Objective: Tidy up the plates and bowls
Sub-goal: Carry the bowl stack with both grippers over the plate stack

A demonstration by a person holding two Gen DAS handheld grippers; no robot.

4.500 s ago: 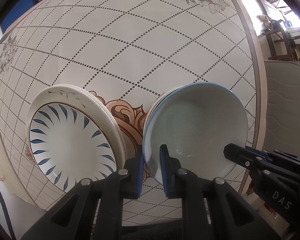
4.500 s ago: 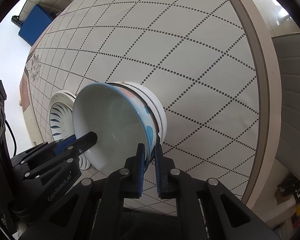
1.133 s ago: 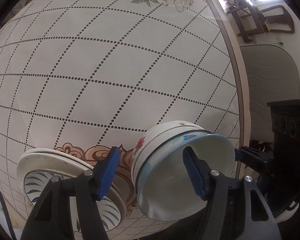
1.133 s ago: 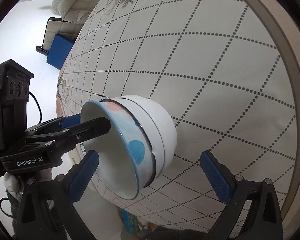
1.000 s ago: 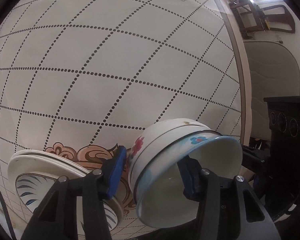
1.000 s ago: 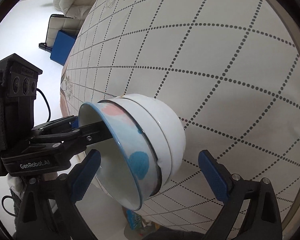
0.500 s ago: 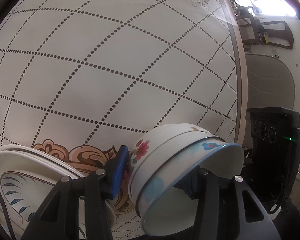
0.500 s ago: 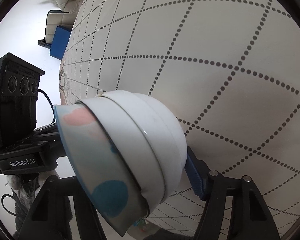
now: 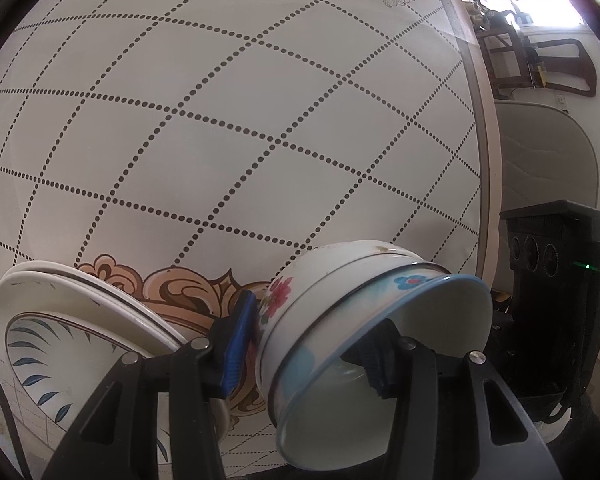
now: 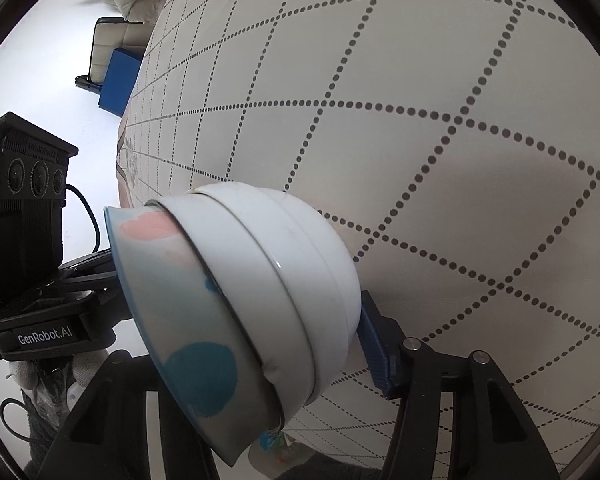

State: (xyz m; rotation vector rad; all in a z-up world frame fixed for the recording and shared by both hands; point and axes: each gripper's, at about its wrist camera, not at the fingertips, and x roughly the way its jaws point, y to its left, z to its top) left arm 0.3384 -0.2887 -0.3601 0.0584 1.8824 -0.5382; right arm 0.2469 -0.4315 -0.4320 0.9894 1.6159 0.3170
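Here, a nested stack of white ceramic bowls point(image 9: 352, 320), the innermost one rimmed in blue with blue and pink blotches, sits tilted on the round white table with a dotted diamond pattern point(image 9: 240, 120), near its edge. The left gripper point(image 9: 312, 344) straddles the stack's wall: its blue-padded left finger point(image 9: 240, 336) presses the outside of the flowered outer bowl, while the other finger reaches inside the blue-rimmed bowl, so it is closed on the stack. In the right wrist view, the same bowl stack point(image 10: 260, 300) fills the space between the right gripper's fingers; the right gripper point(image 10: 260, 360) stands wide around it, with its blue-padded right finger point(image 10: 374, 352) touching the white underside of the outer bowl, and its left finger hidden behind the bowls. Just left of the stack, touching or nearly so, lie stacked white plates with blue leaf strokes point(image 9: 72, 332), partly under the left gripper's finger.
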